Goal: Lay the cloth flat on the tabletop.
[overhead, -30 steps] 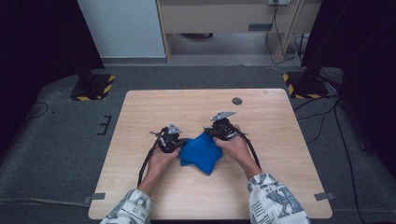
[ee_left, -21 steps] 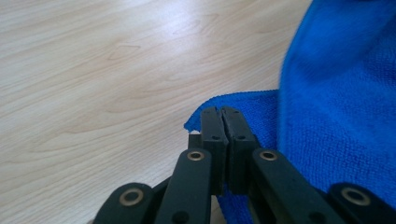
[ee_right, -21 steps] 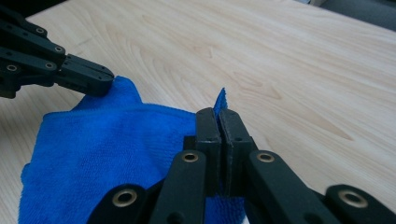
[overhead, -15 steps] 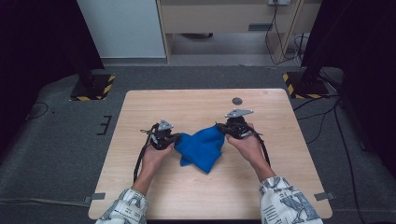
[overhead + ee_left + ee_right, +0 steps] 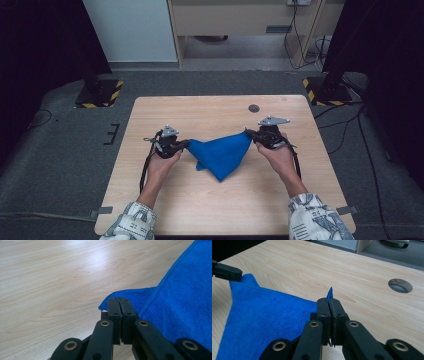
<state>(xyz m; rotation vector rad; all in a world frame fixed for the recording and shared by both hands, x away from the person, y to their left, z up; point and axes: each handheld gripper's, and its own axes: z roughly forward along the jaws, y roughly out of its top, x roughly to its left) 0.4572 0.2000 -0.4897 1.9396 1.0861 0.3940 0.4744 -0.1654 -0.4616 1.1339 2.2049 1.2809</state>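
Blue cloth (image 5: 222, 154) stretched betw. grippers, L fingers (image 5: 119, 305) & R fingers (image 5: 329, 305) each clamped on a corner

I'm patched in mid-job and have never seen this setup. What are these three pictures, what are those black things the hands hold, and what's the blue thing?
No robot arm is at work here. A person at a wooden table holds a hand tool in each hand, each ending in two black jaws: call them tongs.

The high view looks down from above the person's side. The left tongs show on its left, the right tongs on its right.

The other two pictures come from small cameras riding on the tongs, looking along their jaws. The left gripper view shows the left tongs, the right gripper view the right tongs.

The blue thing is a cloth. Each pair of tongs is shut on one corner, so its top edge is stretched between them while the rest hangs down to the table. A round hole sits in the tabletop farther back.
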